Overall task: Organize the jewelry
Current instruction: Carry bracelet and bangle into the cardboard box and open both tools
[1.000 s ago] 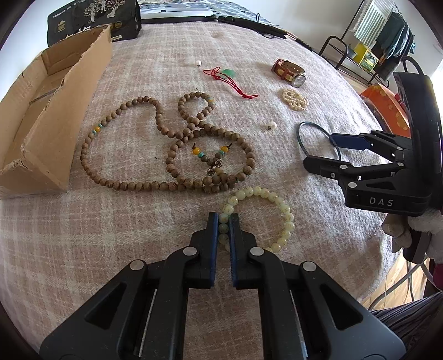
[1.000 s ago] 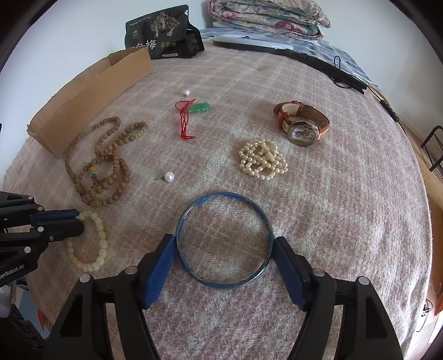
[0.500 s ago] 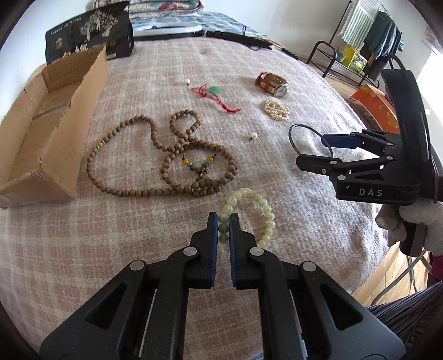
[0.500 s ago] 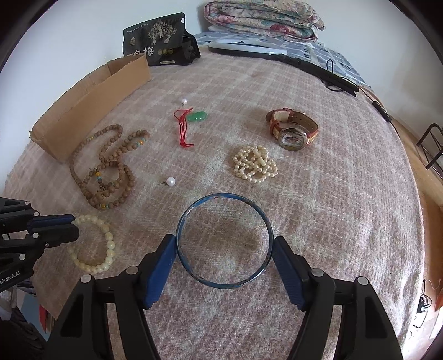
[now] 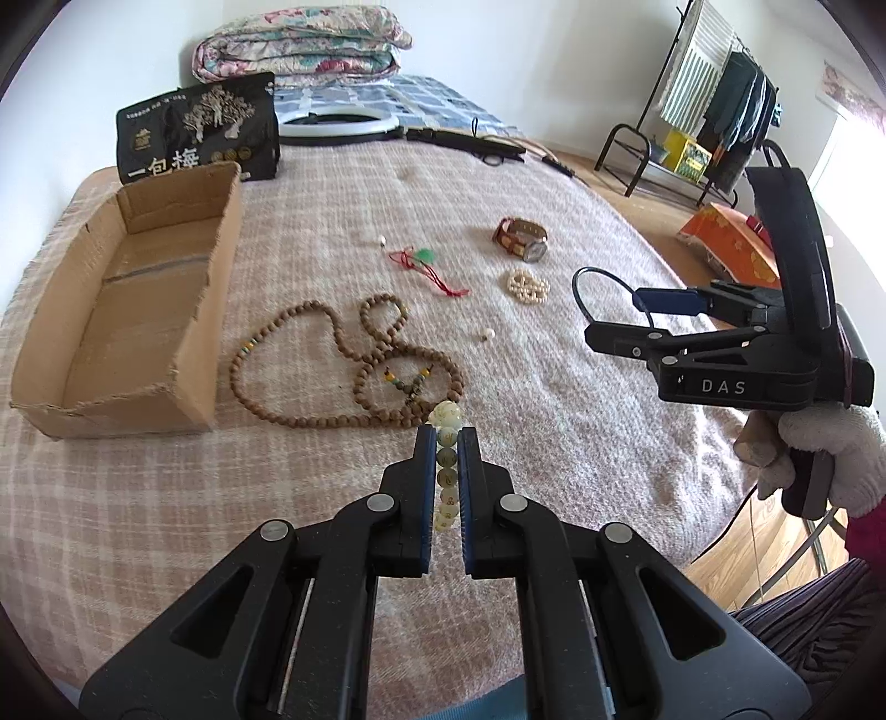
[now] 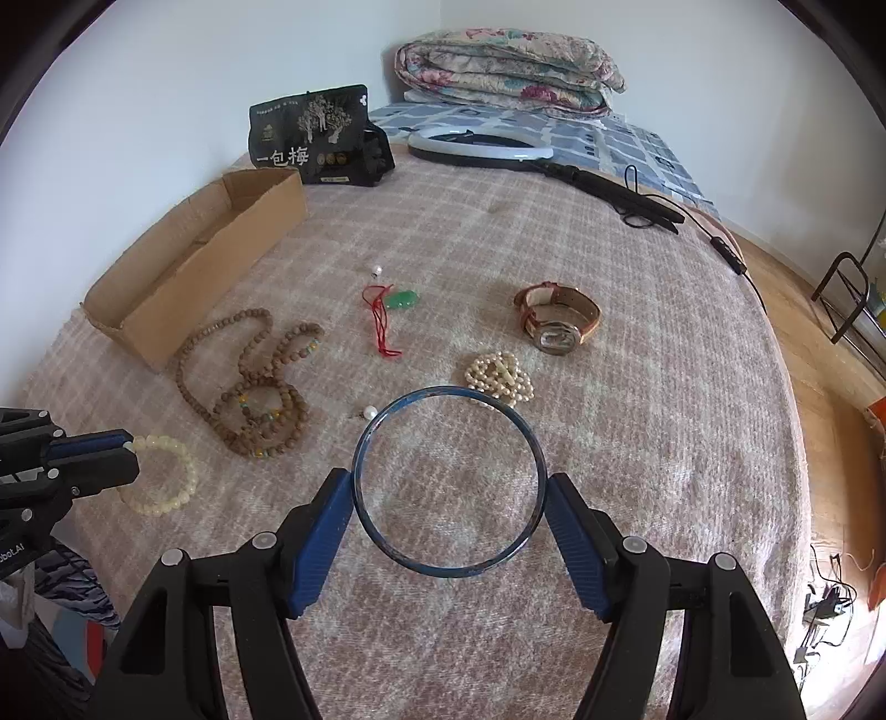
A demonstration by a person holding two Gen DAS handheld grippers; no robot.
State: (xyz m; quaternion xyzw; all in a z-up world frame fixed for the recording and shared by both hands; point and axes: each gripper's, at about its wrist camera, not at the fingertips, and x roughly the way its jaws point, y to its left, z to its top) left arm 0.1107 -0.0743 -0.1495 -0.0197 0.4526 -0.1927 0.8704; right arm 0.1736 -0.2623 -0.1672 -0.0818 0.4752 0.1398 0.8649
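My left gripper (image 5: pixel 447 435) is shut on a pale jade bead bracelet (image 5: pixel 446 471) and holds it lifted above the blanket; the bracelet hangs from its tips in the right wrist view (image 6: pixel 166 476). My right gripper (image 6: pixel 448 487) is shut on a thin blue bangle (image 6: pixel 362 437), held above the bed, seen also in the left wrist view (image 5: pixel 581 282). On the blanket lie a long wooden bead necklace (image 5: pixel 310 354), a jade pendant on red cord (image 5: pixel 423 257), a watch (image 5: pixel 523 238), a pearl bracelet (image 5: pixel 526 285) and loose pearls (image 5: pixel 487 333).
An open cardboard box (image 5: pixel 127 310) stands at the left on the plaid blanket (image 5: pixel 554 415). A black printed bag (image 5: pixel 199 133), a ring light (image 5: pixel 338 122) and a folded quilt (image 5: pixel 299 47) lie at the back. The bed edge and wooden floor are at the right.
My left gripper has lifted the jade bracelet off the blanket and pulled back. My right gripper has risen with the bangle.
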